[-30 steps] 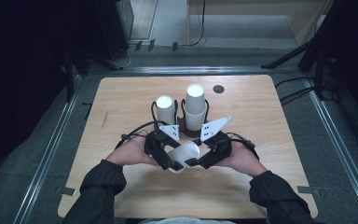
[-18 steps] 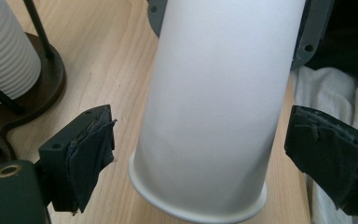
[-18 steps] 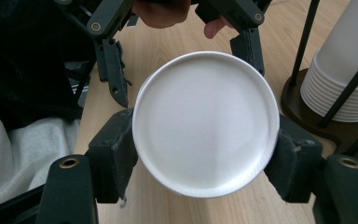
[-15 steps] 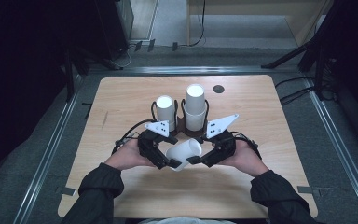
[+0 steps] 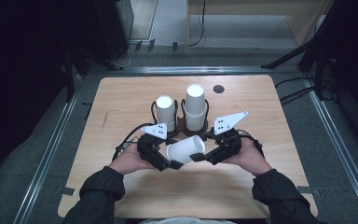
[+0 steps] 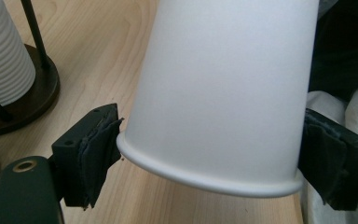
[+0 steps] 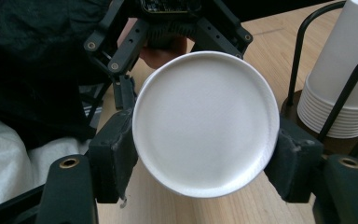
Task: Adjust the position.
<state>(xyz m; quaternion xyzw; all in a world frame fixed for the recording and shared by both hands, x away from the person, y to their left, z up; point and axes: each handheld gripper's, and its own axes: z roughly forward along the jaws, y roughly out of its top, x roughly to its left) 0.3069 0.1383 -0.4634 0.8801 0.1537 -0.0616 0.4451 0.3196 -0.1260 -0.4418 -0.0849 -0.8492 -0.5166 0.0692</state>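
The cup (image 5: 185, 149), light thin paper that crushes easily, hangs sideways just in front of the rack (image 5: 182, 122). Left gripper (image 6: 209, 154) fingers clamp its rim; right gripper (image 7: 205, 158) fingers clamp its base.

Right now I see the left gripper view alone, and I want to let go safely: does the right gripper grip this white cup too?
Observer: Yes. The right gripper has its jaws pressed on both sides of the cup at its closed round end.
Operator: How many stacks stand in the holder?
Observer: Two, side by side; the right stack is taller than the left stack.
Operator: Anything else on the table?
Observer: A small dark round mark near its far edge.
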